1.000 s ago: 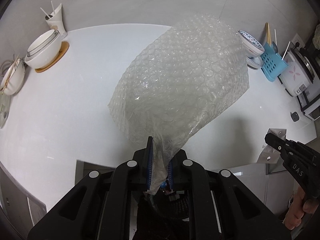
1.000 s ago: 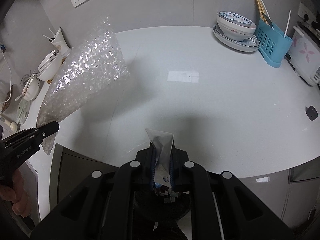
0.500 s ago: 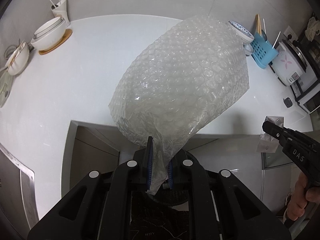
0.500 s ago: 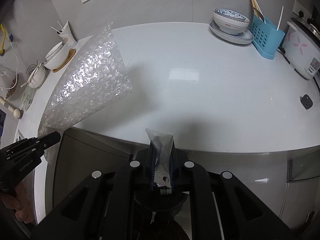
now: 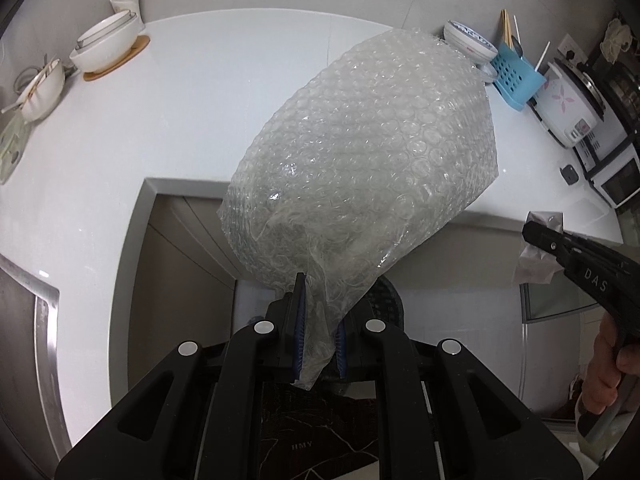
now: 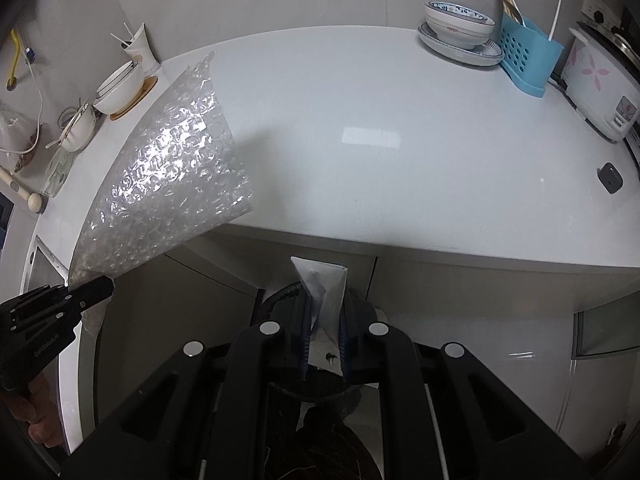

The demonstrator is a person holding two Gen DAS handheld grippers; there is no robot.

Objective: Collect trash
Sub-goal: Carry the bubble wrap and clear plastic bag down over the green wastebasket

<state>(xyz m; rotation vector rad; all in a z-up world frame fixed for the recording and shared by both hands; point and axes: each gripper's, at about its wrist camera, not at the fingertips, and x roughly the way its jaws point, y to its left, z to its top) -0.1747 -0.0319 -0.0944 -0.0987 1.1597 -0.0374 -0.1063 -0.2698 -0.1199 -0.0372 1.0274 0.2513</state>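
Holding trash in both tools, off the desk. Left tool is clenched on the narrow gathered end of a bubble wrap sheet: clear plastic, small round bubbles all over, glossy highlights, crumpled where it is pinched. The rest fans out wide and stands up and away from the pads, hanging in air over the desk edge and the grey cabinet fronts below. In the right wrist view the same sheet flares from the left tool's tip like a cone.

Right tool is clenched on a small wrapper: thin, translucent white-grey, folded to a flat-topped wedge sticking up between the blue pads. It is also clear of the desk, in front of its front edge. In the left wrist view it shows crumpled at the right tool's tip.

Below the tools sits a dark round bin opening, partly hidden by the tool bodies. Bowls, a blue cutlery holder and a rice cooker sit at the back of the desk.
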